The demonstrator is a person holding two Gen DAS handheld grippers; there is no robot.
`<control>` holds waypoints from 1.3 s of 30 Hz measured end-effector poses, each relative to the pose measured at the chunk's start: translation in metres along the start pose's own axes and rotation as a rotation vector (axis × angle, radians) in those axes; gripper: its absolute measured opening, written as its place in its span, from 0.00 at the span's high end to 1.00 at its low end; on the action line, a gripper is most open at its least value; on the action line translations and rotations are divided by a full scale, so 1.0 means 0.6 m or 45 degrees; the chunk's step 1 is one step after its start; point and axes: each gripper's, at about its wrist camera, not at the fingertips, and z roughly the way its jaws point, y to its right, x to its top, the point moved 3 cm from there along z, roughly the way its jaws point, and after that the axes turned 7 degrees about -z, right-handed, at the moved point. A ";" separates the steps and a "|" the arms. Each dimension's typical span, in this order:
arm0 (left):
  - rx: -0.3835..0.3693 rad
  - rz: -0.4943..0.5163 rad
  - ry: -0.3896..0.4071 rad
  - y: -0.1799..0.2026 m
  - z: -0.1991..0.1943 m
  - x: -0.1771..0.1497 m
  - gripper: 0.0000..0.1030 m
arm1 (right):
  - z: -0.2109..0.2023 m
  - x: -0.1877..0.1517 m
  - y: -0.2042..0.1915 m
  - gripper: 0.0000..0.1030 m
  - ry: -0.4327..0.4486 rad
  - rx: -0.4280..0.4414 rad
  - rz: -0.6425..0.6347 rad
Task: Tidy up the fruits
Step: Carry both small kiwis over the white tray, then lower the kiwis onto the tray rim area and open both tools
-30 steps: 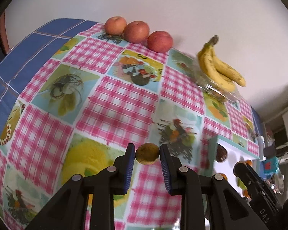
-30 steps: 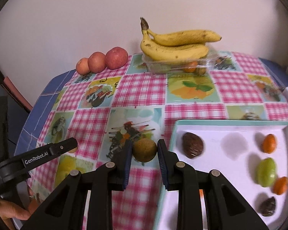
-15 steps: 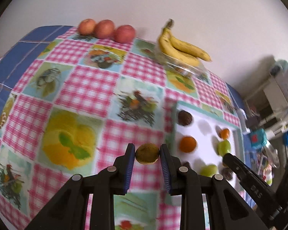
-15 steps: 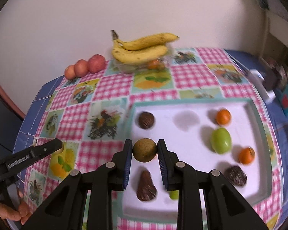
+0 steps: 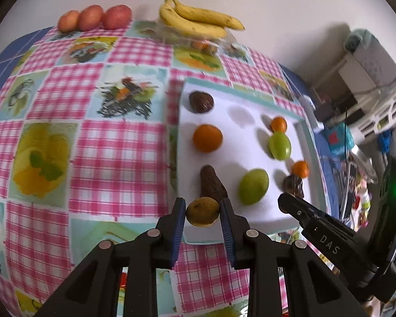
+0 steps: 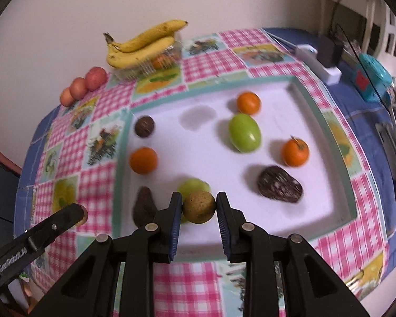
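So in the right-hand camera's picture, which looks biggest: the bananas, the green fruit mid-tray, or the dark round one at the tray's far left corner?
1. Bananas
2. Green fruit
3. Dark round fruit

All three lie fairly far from the camera, so the order seems safe.

Legible in the left wrist view: "DAS", in pale capitals, on the black finger of the right gripper [image 5: 290, 202] entering from the right. In the right wrist view: "GenRobot.AI", white lettering, blurred but still readable, on the black finger of the left gripper [image 6: 78, 212] at lower left. Nothing else readable: the pictures printed on the tablecloth [image 6: 103, 97] without legible words, the items at the far right too small and blurred.
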 end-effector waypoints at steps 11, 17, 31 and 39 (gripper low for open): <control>0.067 0.055 -0.146 0.014 0.064 -0.037 0.72 | 0.029 -0.026 0.029 0.73 -0.118 -0.025 0.032; 0.054 0.050 -0.158 0.013 0.068 -0.037 0.71 | 0.045 -0.034 0.039 0.73 -0.174 -0.043 0.038; 0.007 0.027 -0.147 0.001 0.042 -0.037 0.71 | 0.051 -0.039 0.052 0.70 -0.200 -0.045 0.076; 0.222 0.028 0.049 -0.040 -0.016 -0.019 0.11 | 0.030 -0.034 0.053 0.68 -0.142 -0.045 0.075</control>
